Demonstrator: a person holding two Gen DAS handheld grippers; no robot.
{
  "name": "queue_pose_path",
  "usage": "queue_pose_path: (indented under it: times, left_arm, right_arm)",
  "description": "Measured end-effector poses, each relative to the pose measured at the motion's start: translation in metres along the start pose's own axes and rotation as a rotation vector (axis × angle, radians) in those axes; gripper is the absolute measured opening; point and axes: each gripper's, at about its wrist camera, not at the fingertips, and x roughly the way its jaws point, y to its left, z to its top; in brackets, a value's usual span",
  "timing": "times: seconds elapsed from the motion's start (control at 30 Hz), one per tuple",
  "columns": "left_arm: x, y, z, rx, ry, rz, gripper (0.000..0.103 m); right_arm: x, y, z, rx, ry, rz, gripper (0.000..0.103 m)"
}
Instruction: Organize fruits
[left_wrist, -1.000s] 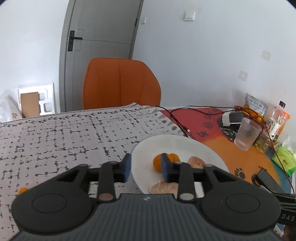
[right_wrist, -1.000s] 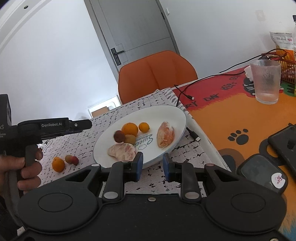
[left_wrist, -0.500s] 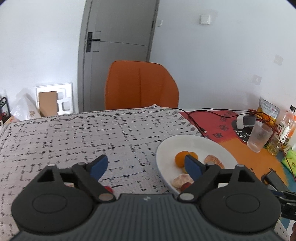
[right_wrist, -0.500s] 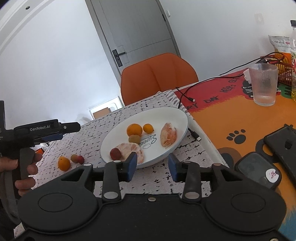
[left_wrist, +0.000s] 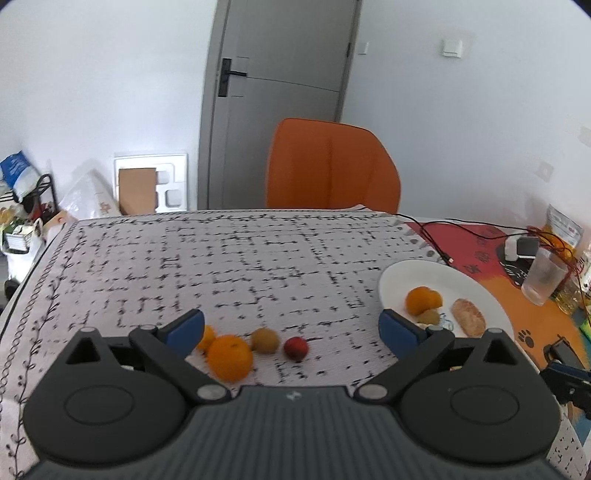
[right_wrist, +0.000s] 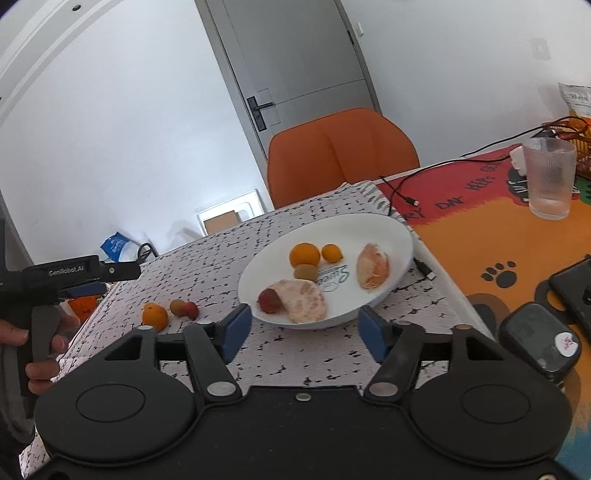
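The left tongs (left_wrist: 291, 326) are spread wide with nothing between the blue pads. Just past them, on the black-and-white patterned cloth (left_wrist: 229, 266), lies a row of loose fruit: a big orange (left_wrist: 229, 356) at about 7 o'clock from the gap's middle, a smaller orange (left_wrist: 206, 336) half hidden behind the left pad, a brownish-green fruit (left_wrist: 265, 340) beside it, and a small red fruit (left_wrist: 296, 348) nearest the centre — none touched by the pads.

The right tongs (right_wrist: 304, 330) are also spread, holding nothing. Directly ahead at 12 o'clock sits the white plate (right_wrist: 376, 229), its near rim between the two pads. On it, nearest first: a dark red fruit (right_wrist: 269, 300) touching a peeled citrus half (right_wrist: 302, 299), then a green-brown fruit (right_wrist: 305, 273), another peeled piece (right_wrist: 373, 266) at 1 o'clock, and farther back an orange (right_wrist: 304, 254) and a small orange (right_wrist: 331, 253). Blue writing on the plate reads roughly "Sweet".

At 9 o'clock in the right view the other tool's body carries the label "GenRobot.AI". Farther off — an orange mat (right_wrist: 480, 236) with paw prints and partly legible lettering, a ribbed glass (right_wrist: 551, 177), an orange chair (right_wrist: 341, 155).
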Motion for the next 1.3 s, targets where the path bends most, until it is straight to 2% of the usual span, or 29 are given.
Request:
queue_pose_path:
  times: [0.07, 0.13, 0.2, 0.23, 0.83, 1.3]
  left_arm:
    - [-0.003, 0.004, -0.003, 0.012, 0.000, 0.012, 0.100]
    - [-0.005, 0.009, -0.006, 0.012, 0.006, 0.018, 0.100]
    - [-0.008, 0.014, -0.008, 0.006, 0.012, 0.022, 0.100]
    - [-0.010, 0.016, -0.010, 0.005, 0.013, 0.026, 0.100]
    - [-0.030, 0.055, -0.027, -0.043, 0.028, 0.052, 0.103]
    - [-0.022, 0.064, -0.029, -0.036, 0.024, 0.018, 0.102]
  right_arm:
    - [0.002, 0.006, -0.001, -0.009, 0.002, 0.009, 0.075]
    - [0.004, 0.012, -0.001, -0.024, 0.001, 0.021, 0.084]
    - [0.005, 0.018, 0.000, -0.032, -0.013, 0.030, 0.101]
    - [0.005, 0.020, 0.000, -0.034, -0.021, 0.034, 0.103]
    - [0.034, 0.052, 0.001, -0.097, 0.037, 0.106, 0.103]
    - [0.065, 0.077, 0.003, -0.167, 0.096, 0.154, 0.103]
